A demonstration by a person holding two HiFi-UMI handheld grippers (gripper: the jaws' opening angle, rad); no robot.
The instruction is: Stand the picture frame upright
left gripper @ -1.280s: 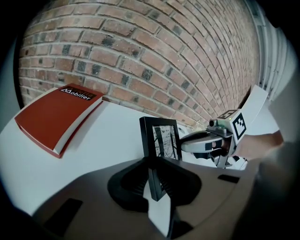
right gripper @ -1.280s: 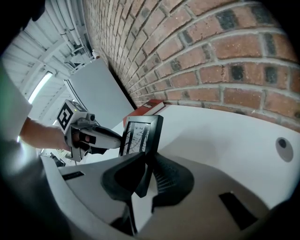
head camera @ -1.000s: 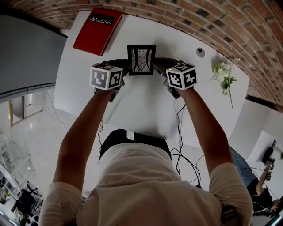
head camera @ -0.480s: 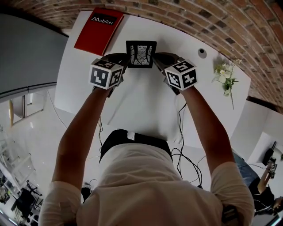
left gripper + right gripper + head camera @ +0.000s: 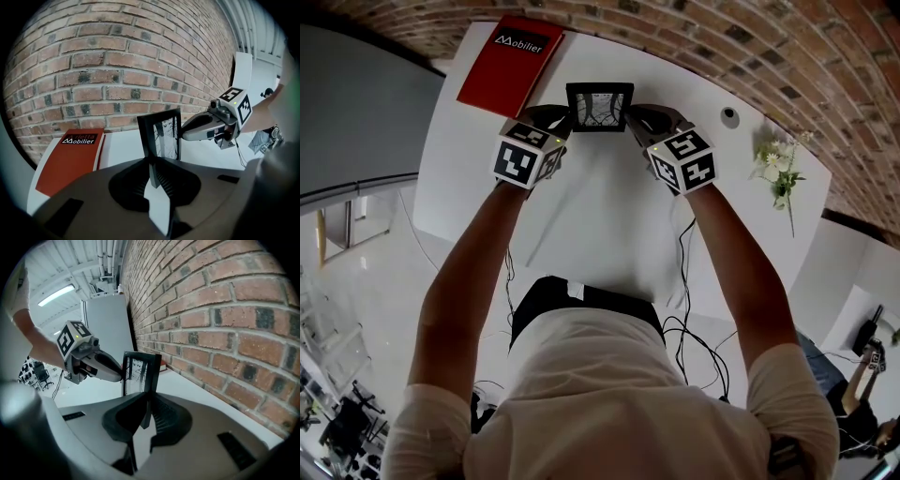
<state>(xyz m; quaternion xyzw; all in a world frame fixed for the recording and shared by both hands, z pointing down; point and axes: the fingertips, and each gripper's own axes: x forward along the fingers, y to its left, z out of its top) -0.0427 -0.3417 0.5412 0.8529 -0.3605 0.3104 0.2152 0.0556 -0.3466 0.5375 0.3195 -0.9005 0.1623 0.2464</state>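
L gripper [image 5: 562, 116], jaws just tightened, & R gripper [image 5: 636, 114] clamp picture frame [image 5: 599, 106] edges; tilt evenly, seat base flat on counter [image 5: 609, 216].

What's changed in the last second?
The left gripper and right gripper carried the picture frame toward the brick wall, tipping it more upright; the left gripper's jaws have just been closing on its edge. The red booklet and flowers stayed put.

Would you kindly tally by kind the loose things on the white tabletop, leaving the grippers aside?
Picture frame: 1
Red Mobilier book: 1
Bunch of white flowers: 1
Total: 3
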